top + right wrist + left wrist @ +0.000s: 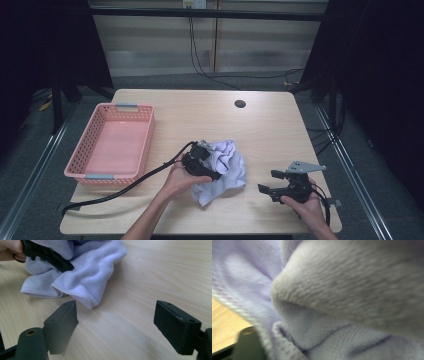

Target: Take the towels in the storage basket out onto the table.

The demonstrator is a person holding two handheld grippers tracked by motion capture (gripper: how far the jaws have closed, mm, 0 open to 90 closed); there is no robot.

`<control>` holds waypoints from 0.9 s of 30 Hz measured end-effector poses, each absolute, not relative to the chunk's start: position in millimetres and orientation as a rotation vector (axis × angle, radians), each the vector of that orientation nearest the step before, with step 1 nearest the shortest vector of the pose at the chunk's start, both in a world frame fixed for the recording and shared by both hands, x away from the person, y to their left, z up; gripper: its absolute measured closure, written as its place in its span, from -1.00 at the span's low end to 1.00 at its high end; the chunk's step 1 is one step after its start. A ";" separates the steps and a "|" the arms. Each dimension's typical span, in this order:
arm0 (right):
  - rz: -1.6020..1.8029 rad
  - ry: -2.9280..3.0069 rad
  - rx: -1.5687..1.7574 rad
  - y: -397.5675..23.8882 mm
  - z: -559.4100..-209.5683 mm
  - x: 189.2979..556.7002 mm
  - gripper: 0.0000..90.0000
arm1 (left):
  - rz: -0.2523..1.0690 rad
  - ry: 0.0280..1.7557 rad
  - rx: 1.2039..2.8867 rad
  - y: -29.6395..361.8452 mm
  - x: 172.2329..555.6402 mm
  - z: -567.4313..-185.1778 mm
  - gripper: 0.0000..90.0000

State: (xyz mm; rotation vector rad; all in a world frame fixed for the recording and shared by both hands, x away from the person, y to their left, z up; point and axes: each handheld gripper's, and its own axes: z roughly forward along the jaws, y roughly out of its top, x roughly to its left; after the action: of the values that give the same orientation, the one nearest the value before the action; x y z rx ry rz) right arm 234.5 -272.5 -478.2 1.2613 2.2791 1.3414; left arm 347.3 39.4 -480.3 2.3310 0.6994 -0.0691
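Observation:
A crumpled lavender towel (227, 167) lies on the wooden table (200, 110), a little right of the middle. My left gripper (216, 170) is pushed into the towel's left side from above, and one black jaw rests across the folds (60, 263). In the left gripper view the towel (337, 290) bulges right up to the lens, with one jaw at the lower left; the jaws stand wide with cloth between them. My right gripper (269, 181) sits low over bare wood to the right of the towel (85, 277), open with nothing between its fingers (62, 325).
A pink plastic basket (142, 145) stands at the table's left side with nothing in it. A round cable hole (240, 104) sits near the far edge. The left gripper's black cable (130, 185) trails across the front left of the table.

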 end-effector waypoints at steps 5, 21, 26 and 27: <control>1.338 2.279 1.263 -272.5 -478.0 234.2 -0.59 | -0.048 0.676 2.329 41.5 345.1 -474.3 -0.65; 1.383 2.254 1.262 -269.1 -468.8 235.1 -0.58 | -0.035 0.661 2.180 106.9 311.4 -427.4 -0.65; 1.399 2.268 1.214 -260.0 -456.0 236.6 -0.50 | 0.037 0.680 2.177 130.7 284.4 -414.8 -0.37; 1.398 2.271 1.192 -257.7 -453.3 237.2 -0.47 | 0.045 0.676 2.178 133.1 280.1 -413.3 -0.27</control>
State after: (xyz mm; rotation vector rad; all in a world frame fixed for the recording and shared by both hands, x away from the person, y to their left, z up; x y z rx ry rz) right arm 237.2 -257.7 -453.3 1.1921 2.2711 1.3982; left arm 280.1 133.1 -413.3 2.1777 0.6756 0.0454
